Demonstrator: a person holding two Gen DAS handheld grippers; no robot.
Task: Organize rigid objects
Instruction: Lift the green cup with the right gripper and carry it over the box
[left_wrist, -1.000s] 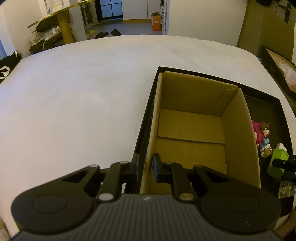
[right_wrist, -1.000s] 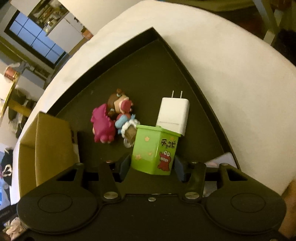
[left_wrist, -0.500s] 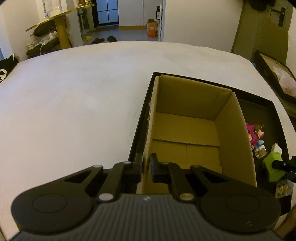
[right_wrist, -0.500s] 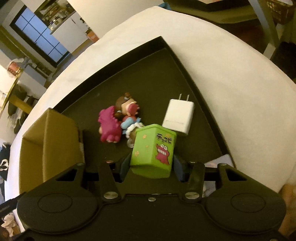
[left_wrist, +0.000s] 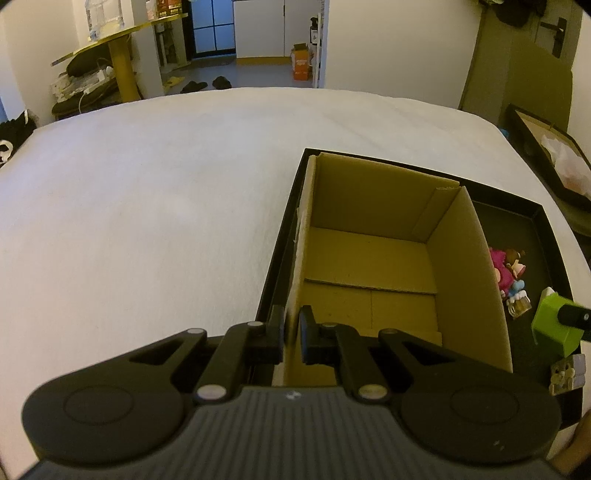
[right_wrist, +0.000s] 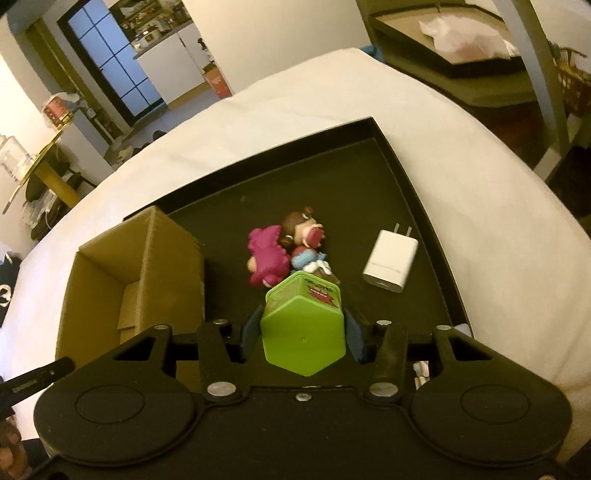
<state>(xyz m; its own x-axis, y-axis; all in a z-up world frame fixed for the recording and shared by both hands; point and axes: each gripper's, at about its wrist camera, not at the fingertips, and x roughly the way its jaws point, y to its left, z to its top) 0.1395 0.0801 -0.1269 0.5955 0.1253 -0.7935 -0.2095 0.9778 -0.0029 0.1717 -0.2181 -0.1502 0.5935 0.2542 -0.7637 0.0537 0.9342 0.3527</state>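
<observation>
green hexagonal box (right_wrist: 303, 332) | smooth plastic | pinched in right hand-held gripper (right_wrist: 301, 338)

My left camera looked steeply down along my tongs, close over the cardboard box (left_wrist: 369, 266). My right camera looked down from the black tray's (right_wrist: 413, 177) near side toward 12 o'clock. Both views shared box, tray and bed (left_wrist: 147, 192).
</observation>
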